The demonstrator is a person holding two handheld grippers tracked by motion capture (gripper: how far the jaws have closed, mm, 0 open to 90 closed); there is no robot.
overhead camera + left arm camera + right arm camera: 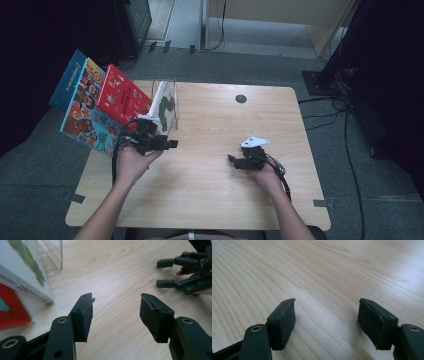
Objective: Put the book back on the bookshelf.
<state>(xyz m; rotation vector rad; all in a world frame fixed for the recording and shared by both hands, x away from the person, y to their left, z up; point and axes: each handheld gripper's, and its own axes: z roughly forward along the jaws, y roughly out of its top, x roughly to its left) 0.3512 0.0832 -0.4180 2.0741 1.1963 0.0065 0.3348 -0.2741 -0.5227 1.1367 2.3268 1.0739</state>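
Two black hand-held grippers: left [116, 315], brass-ringed screw holes; right [239, 161], grey three-cornered plate, trailing cable

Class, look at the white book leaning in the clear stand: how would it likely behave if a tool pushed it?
The white book looks thin and stiff, so it would probably slide or tip whole rather than bend. It leans against the red book, so a push could topple the row. Its glossy cover may be slippery.

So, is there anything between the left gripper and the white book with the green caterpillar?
Nothing visible stands between them. The left gripper is open above bare table, and the white book leans just beside it, next to the clear holder.
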